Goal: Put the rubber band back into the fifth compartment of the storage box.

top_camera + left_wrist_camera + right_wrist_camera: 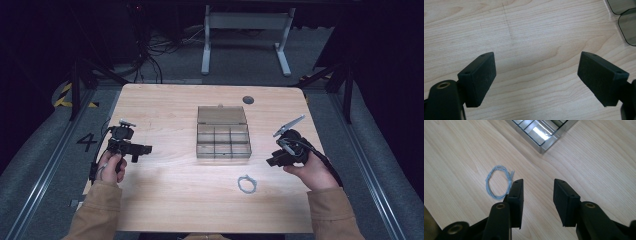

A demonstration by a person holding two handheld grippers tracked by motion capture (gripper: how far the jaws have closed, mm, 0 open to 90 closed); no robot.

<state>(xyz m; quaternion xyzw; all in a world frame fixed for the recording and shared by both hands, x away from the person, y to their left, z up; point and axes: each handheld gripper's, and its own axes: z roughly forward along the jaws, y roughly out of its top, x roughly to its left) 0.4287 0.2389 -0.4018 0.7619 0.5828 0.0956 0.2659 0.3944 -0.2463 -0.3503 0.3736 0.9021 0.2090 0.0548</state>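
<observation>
A clear plastic compartment box [223, 138] with its lid folded back lies in the middle of the wooden table [165, 200]; its corner [544, 135] shows in the right gripper view. A small loop of pale blue-grey wire [247, 184] lies on the table in front of the box, also seen as the wire loop [498, 182] just left of my right jaws. My right gripper [537, 192] is open over bare wood with nothing between its pads, held at the box's right [274, 159]. My left gripper [536, 75] is open wide over bare wood, at the table's left [145, 149].
A dark round grommet [248, 100] sits near the table's far edge. Edges of the box's tinted plastic [627, 22] show at the top right of the left gripper view. A white desk frame [245, 30] stands on the floor beyond the table.
</observation>
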